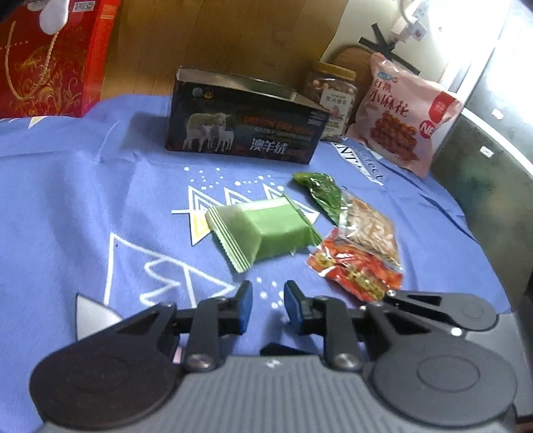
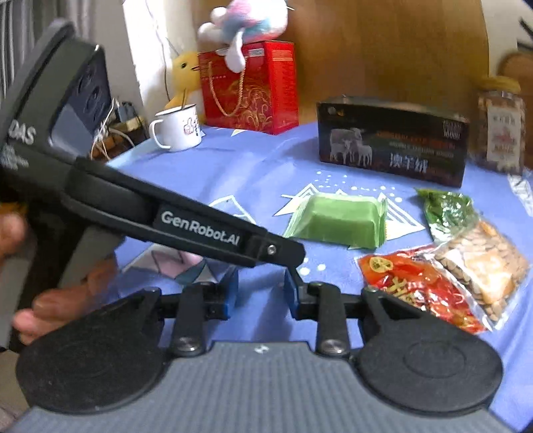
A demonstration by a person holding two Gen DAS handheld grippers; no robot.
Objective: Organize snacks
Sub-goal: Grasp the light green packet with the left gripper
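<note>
A light green wrapped snack [image 1: 263, 229] lies on the blue cloth [image 1: 83, 200], ahead of my left gripper [image 1: 267, 308], which is open and empty just above the cloth. To its right lie a green-topped bag of seeds [image 1: 359, 219] and a red snack packet [image 1: 356, 271]. A dark open box with sheep on it [image 1: 246, 130] stands behind them. In the right wrist view my right gripper [image 2: 260, 293] is open and empty, with the left gripper's body [image 2: 200, 226] crossing in front of it. The green snack [image 2: 339, 219], seed bag [image 2: 476, 256], red packet [image 2: 419, 286] and box [image 2: 393, 146] show beyond.
A pink snack bag [image 1: 406, 116] and a jar of nuts [image 1: 333, 96] stand at the back right. A red gift bag [image 2: 250, 86] with plush toys [image 2: 246, 23] and a white mug [image 2: 178, 128] stand at the back left. The table's edge [image 1: 483, 239] curves on the right.
</note>
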